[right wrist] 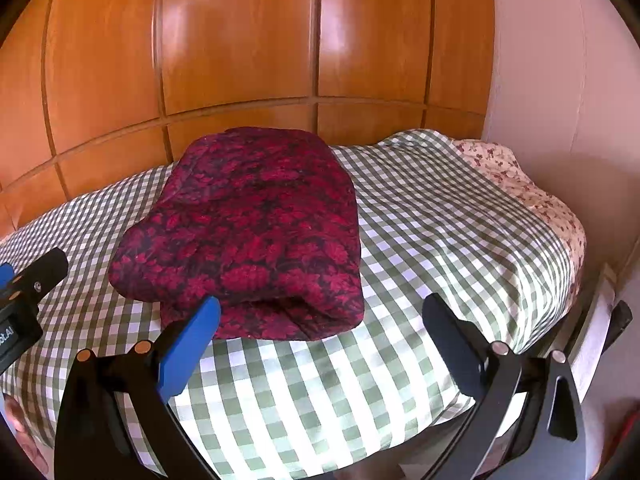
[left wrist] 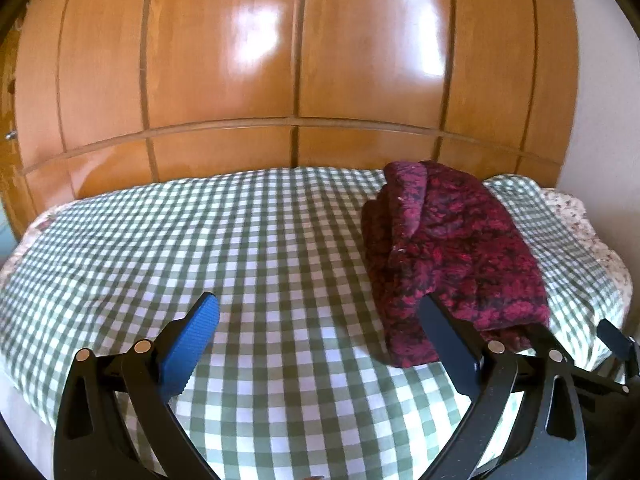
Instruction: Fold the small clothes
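I see the garment (right wrist: 256, 236) as a thick red-and-black piece with a leafy pattern, folded into a bulky bundle with layered edges facing me. It lies on the green-and-white checked sheet (left wrist: 240, 248) of the bed, toward the right side, with the glossy wooden wardrobe (left wrist: 296, 52) behind.

My left gripper (left wrist: 320, 332) has its fingers spread wide over the sheet, holding nothing; its blue finger (left wrist: 188, 352) is over bare checks, and its dark one overlaps the bundle's near left corner in view, though I cannot tell if it touches.

My right gripper (right wrist: 320, 332) is likewise spread wide and empty, just in front of the bundle's near edge.

A small label on the left gripper's body shows white letters in the right wrist view, too cut off to read.
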A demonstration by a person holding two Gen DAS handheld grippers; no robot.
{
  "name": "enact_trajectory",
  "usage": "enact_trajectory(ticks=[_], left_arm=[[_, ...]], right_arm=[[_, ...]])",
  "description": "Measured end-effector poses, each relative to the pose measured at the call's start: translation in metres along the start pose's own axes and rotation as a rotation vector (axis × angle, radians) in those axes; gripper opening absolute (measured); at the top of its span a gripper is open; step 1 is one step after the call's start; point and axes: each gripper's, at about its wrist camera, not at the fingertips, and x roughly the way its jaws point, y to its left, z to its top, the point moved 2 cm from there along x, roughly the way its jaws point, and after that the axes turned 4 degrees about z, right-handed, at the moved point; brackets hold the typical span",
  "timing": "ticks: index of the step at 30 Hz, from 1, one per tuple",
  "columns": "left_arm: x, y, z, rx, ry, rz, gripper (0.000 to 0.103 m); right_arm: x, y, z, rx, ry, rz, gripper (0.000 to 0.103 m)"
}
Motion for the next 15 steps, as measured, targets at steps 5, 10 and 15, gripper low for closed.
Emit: enact_trajectory(ticks=[5,10,15], left_arm=[[0.0006,-0.0016,-0.0046,-0.001,0.002,0.010,0.099],[0.0014,-0.0025,-0.0058,-0.006,0.000,0.007,0.099],[0.0010,-0.0019,-0.0062,-0.006,-0.006,0.004,0.099]], right_arm=[[0.0010,-0.0012,-0.0018,0.006,-0.004,-0.002,0.101],[0.0033,-0.0044,-0.0028,0.023,-0.009,-0.003,0.101],[0.0043,-0.0051,-0.0036,0.033,-0.005,0.003,0.101]])
